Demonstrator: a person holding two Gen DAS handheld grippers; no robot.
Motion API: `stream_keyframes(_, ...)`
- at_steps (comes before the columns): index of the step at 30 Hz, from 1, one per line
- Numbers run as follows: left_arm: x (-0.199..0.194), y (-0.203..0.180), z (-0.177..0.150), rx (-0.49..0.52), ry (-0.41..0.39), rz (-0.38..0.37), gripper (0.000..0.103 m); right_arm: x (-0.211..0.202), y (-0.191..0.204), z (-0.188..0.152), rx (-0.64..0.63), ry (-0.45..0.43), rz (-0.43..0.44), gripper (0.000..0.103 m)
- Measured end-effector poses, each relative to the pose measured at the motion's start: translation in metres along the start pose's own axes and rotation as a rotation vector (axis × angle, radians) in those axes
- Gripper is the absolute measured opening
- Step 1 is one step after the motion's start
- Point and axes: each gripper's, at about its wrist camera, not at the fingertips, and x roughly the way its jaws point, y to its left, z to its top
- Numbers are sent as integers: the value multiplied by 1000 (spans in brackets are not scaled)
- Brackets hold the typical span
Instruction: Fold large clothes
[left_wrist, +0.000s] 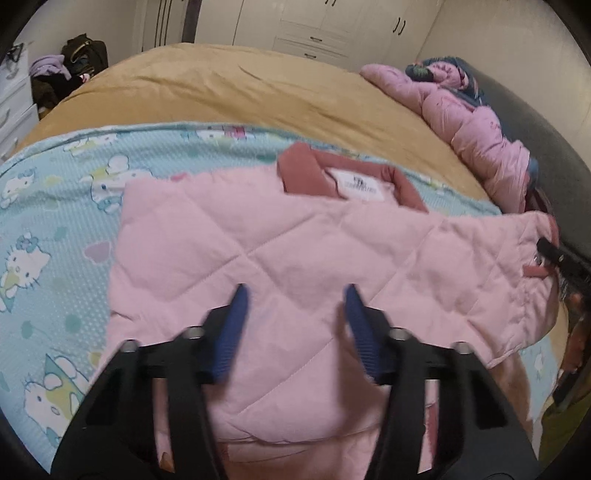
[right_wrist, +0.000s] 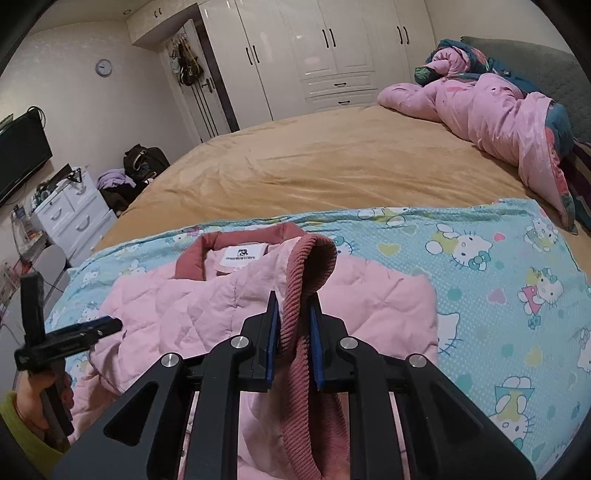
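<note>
Ribbed cuff (right_wrist: 301, 332) hides right tongs' (right_wrist: 294, 301) tips.

Pink quilted jacket (left_wrist: 280, 243), diamond stitching, darker rose collar (left_wrist: 295, 166) with a white neck label (left_wrist: 360, 186) showing inside. Lies mostly flat, collar on the far side from both sets of jaws, body spreading toward them. In the left wrist view the quilted panel fills the space between and ahead of the spread jaws, under them; whether they touch the fabric is unclear. One sleeve (left_wrist: 509, 258) stretches off to the right of those jaws. Its ribbed rose cuff (right_wrist: 295, 325) sits clamped between the right jaws, arching up ahead of the tips and hanging down behind them.
</note>
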Motion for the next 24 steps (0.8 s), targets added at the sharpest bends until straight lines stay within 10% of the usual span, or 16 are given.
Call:
stream_keyframes(13, 25, 4, -16, 25, 60, 19, 33, 6, 4, -4, 8, 14, -42, 15)
stream_keyframes(18, 27, 4, -18, 28, 58, 26, 33, 8, 3, -8, 14, 35, -102, 36)
stream_keyframes(20, 27, 4, -18, 24, 59, 23, 33, 1, 3, -8, 23, 11, -108, 60)
stream_keyframes(24, 28, 5, -18, 24, 57, 21, 33, -8, 10, -6, 19, -23, -116, 61)
